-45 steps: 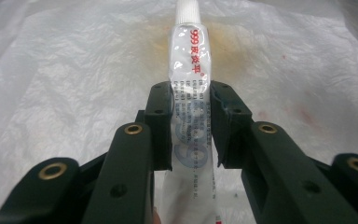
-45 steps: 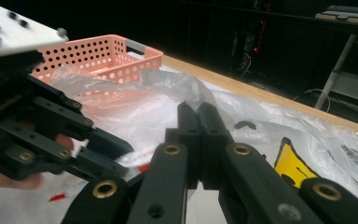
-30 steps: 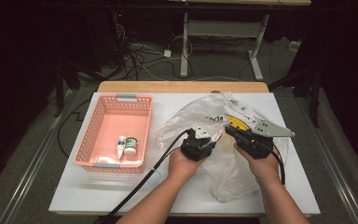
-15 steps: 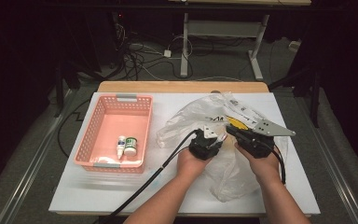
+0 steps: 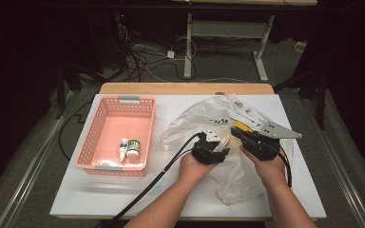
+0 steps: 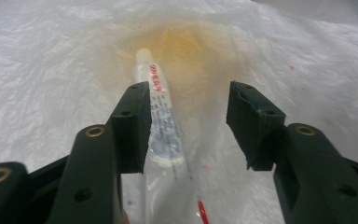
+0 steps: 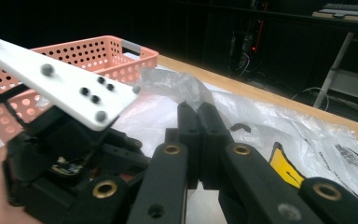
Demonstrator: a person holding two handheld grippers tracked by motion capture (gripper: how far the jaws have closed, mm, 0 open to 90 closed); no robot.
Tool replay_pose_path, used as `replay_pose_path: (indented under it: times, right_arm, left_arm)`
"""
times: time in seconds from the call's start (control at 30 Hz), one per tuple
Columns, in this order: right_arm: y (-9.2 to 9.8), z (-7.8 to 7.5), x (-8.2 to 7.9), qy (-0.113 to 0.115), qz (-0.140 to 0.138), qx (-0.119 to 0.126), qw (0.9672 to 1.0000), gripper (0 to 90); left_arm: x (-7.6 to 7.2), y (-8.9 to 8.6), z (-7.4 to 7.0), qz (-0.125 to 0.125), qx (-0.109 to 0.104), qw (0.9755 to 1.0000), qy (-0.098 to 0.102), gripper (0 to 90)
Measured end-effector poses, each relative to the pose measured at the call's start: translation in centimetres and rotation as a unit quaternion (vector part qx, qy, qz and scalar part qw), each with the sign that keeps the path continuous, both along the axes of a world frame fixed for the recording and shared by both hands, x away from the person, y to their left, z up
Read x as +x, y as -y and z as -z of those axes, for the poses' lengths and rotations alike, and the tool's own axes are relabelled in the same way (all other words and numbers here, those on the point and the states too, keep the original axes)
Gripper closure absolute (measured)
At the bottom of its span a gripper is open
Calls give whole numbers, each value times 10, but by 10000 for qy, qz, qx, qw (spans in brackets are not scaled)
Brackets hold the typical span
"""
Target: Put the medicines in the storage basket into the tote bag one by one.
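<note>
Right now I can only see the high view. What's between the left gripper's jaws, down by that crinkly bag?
Observer: A small clear tube with a white cap and red letters lies between the jaws of the left gripper, on the plastic bag.
Operator: Is it squeezing the tube?
Observer: No. The jaws have just been opening. The tube touches one pad and the other pad stands apart from it.
Operator: What about the right gripper?
Observer: The right gripper has its jaws shut together. I can't tell whether any bag film is pinched between them.
</note>
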State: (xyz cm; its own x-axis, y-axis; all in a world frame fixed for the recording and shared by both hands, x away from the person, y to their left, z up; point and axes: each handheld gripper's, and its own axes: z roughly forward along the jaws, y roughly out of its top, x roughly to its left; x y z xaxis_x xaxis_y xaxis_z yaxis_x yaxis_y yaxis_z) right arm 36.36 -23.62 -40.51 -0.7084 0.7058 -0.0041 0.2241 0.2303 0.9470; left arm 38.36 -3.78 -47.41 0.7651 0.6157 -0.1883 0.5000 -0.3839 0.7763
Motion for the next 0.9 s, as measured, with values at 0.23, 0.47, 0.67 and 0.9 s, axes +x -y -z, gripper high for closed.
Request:
replay_pose_path:
  times: [0.23,0.47,0.67,0.9]
  right_arm:
    - [1,-1,0,38,4,-8,10000,900]
    - [1,-1,-1,28,-5,1,10000,900]
    - [1,-1,-2,18,-5,-1,10000,900]
    - [1,-1,-3,22,-17,-36,10000,900]
  left_arm:
    - [-11,-12,-3,218,-87,9997,-55,315]
    - [-20,-25,-2,353,-197,9991,-161,213]
    - [-29,-31,-1,339,-125,9992,-161,144]
    - [-39,-39,-3,371,-172,9990,-205,35]
